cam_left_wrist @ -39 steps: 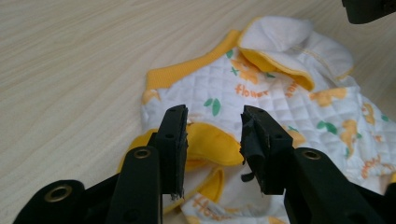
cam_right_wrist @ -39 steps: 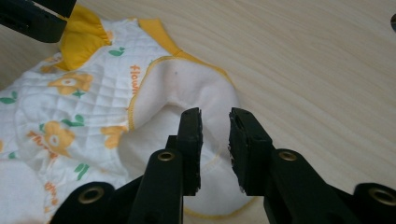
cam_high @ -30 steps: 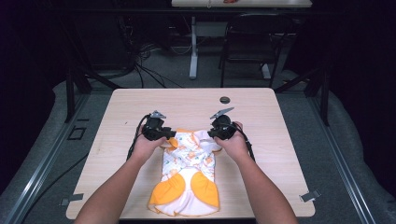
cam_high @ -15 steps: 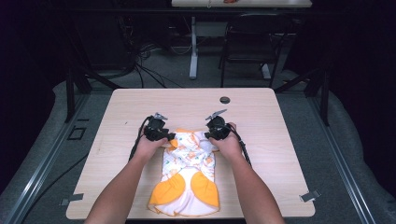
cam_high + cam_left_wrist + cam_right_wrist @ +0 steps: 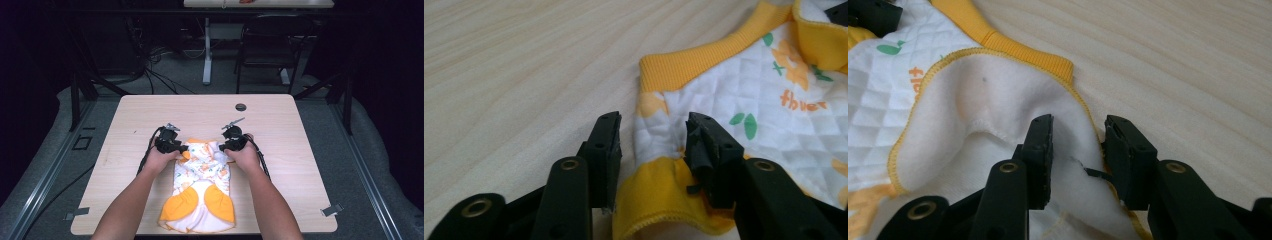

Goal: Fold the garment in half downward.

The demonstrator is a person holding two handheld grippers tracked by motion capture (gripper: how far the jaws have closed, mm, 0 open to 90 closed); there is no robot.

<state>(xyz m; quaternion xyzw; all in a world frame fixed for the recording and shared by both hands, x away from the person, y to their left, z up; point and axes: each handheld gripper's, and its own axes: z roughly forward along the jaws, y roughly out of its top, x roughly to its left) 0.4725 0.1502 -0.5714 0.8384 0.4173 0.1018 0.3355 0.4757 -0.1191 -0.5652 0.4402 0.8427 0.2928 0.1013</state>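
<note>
Straddling the far end of a quilted baby garment (image 5: pixel 200 192) near the table's (image 5: pixel 300 150) front edge: left gripper (image 5: pixel 651 135), right gripper (image 5: pixel 1075 137), jaws just widened, cloth between but unpinched. Risk: folded flaps springing loose, undoing the fold.

A white and orange baby garment (image 5: pixel 200 192) lies on a wooden table (image 5: pixel 280 125). The left gripper (image 5: pixel 176 146) and right gripper (image 5: pixel 226 145) rest at the garment's far corners, jaws having just been opening.
</note>
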